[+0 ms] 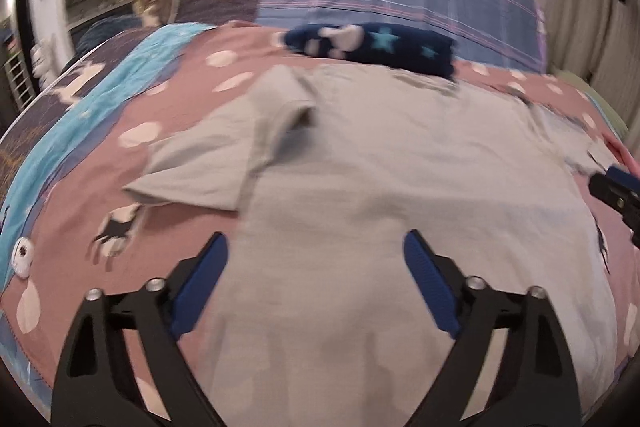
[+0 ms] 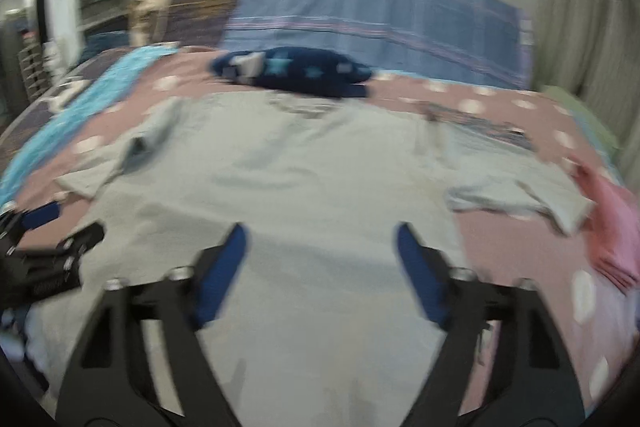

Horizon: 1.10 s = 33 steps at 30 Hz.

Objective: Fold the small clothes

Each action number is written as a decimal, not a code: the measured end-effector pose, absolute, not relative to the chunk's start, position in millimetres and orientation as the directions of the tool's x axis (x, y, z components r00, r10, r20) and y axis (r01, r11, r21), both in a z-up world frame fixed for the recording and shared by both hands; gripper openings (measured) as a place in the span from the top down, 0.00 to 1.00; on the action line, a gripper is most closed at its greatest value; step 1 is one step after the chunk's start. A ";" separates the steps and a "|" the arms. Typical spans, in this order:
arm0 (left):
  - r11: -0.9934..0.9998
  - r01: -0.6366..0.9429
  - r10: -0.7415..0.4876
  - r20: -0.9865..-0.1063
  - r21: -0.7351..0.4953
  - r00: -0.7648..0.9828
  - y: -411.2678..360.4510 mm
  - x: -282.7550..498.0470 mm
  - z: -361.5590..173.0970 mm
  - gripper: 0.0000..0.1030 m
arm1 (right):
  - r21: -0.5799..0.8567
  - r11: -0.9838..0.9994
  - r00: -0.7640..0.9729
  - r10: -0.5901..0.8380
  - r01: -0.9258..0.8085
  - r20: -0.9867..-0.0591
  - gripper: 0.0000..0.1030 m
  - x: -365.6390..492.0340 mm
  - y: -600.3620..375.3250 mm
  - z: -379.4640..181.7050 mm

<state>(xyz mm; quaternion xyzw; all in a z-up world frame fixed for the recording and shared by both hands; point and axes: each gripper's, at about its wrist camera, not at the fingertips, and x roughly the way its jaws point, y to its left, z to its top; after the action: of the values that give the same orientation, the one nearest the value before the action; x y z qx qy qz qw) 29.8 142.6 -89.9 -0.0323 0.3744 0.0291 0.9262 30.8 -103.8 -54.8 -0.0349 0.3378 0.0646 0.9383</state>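
Scene: A pale grey T-shirt (image 1: 380,163) lies spread flat on a pink spotted bedspread (image 1: 168,99), directly ahead of and beneath both claws.
Left gripper (image 1: 316,267): jaws released and empty, hanging over the shirt's lower body; no cloth is between the blue pads.
Right gripper (image 2: 320,259): likewise unclenched, nothing pinched, poised above the hem area, with the right sleeve (image 2: 520,199) off to its right.
Left sleeve (image 1: 208,167): ahead and left of the left claw, partly doubled over.
Handling: judged light, limp and non-fragile (thin cloth that will sag and wrinkle rather than hold shape), so it likely needs two grips at once.
Where to hold: probably a pinch at a hem corner or a side seam nearest each claw.
Background: a folded navy star-print garment (image 1: 384,47) sits beyond the collar.
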 end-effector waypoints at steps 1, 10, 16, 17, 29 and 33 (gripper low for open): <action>0.994 -0.102 0.043 -0.698 -0.044 0.715 153.8 31.0 -89.9 0.25 | 0.035 0.976 0.735 0.187 -0.217 -0.651 0.61 36.9 -100.1 -55.8; 0.949 -0.201 -0.044 -0.736 -0.241 0.676 225.7 42.5 -99.3 0.30 | 0.171 0.827 0.536 0.489 -0.536 -0.688 0.72 103.5 -14.1 -51.0; 0.936 -0.233 -0.062 -0.778 -0.262 0.625 223.1 78.6 -123.3 0.30 | 0.279 0.678 0.300 0.604 -0.680 -0.738 0.66 190.8 90.7 -54.4; 0.934 -0.246 -0.056 -0.786 -0.259 0.616 224.4 83.5 -128.0 0.30 | 0.288 0.682 0.284 0.597 -0.672 -0.751 0.66 200.5 102.7 -59.3; 0.865 -0.289 -0.147 -0.759 -0.409 0.635 253.0 111.1 -144.3 0.76 | 0.429 0.740 0.080 0.542 -0.518 -0.837 0.61 283.1 166.6 -137.6; 0.843 -0.276 -0.185 -0.730 -0.462 0.658 253.1 113.1 -138.4 0.96 | 0.465 0.706 0.084 0.592 -0.535 -0.801 0.98 280.2 164.5 -133.1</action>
<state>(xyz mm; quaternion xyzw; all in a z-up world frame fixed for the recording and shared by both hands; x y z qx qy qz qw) 113.1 253.1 -138.4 -0.2788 0.4128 0.0263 0.8667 280.2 164.5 -133.1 0.0258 0.5580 0.3828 0.7358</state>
